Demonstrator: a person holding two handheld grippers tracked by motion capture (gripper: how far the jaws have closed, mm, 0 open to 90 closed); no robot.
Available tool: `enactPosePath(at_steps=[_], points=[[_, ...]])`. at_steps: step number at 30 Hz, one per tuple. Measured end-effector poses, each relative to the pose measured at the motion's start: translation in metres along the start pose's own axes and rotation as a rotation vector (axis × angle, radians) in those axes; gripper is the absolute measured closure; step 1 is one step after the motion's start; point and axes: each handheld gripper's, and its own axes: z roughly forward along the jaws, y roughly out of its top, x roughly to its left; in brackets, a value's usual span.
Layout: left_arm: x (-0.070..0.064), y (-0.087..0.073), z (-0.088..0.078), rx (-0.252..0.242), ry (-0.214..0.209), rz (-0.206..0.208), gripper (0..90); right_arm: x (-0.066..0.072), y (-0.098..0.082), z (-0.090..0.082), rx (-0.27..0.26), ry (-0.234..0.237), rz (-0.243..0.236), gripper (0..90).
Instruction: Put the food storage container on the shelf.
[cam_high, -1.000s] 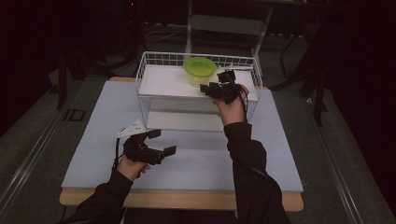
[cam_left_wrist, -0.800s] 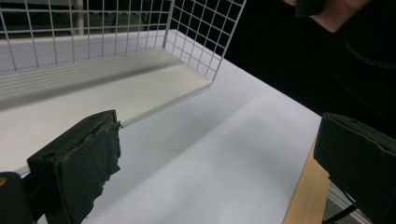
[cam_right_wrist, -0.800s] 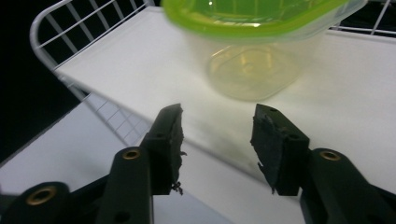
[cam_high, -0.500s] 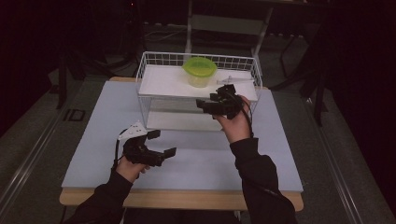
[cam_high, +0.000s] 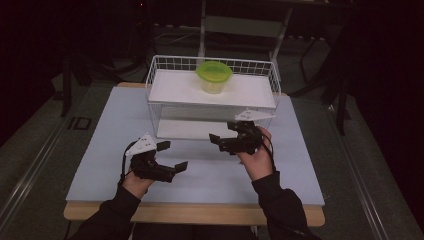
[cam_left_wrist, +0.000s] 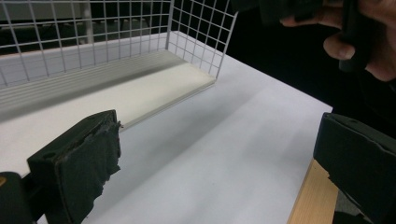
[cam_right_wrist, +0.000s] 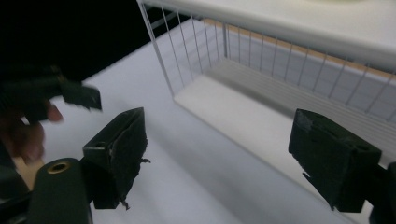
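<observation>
My left gripper (cam_high: 171, 156) is at the left, low over the white table (cam_high: 100, 150), and its jaws stand wide apart with nothing between them. To the right of it, my right gripper (cam_high: 222, 141) hangs just in front of the wire rack (cam_high: 160, 85). Its jaws have just been opening and they are now released and empty. Behind both grippers, the green bowl (cam_high: 213, 76) stands upright on the upper shelf of the rack, well apart from my hands. In my right gripper view the lower shelf (cam_right_wrist: 233, 112) lies straight ahead between the jaws.
</observation>
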Motion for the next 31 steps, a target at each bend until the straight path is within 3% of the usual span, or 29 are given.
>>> enactPosePath(at_steps=[3, 7, 18, 25, 31], points=[[-0.004, -0.002, 0.002, 0.002, -0.011, 0.022, 1.6, 0.001, -0.016, 0.000, 0.005, 0.012, 0.013, 17.0], [-0.006, -0.005, 0.005, 0.012, -0.025, 0.040, 1.7, 0.005, -0.037, -0.001, 0.025, -0.005, -0.036, 16.7], [-0.011, -0.019, 0.012, 0.062, -0.038, 0.087, 1.7, 0.003, -0.086, 0.000, 0.081, 0.001, -0.046, 15.8], [-0.008, -0.023, 0.015, 0.085, -0.019, 0.117, 1.7, -0.004, -0.101, -0.003, 0.114, -0.028, -0.061, 15.7], [-0.005, -0.022, 0.010, 0.068, -0.023, 0.101, 1.7, -0.008, -0.102, -0.002, 0.125, -0.034, -0.071, 16.2]])
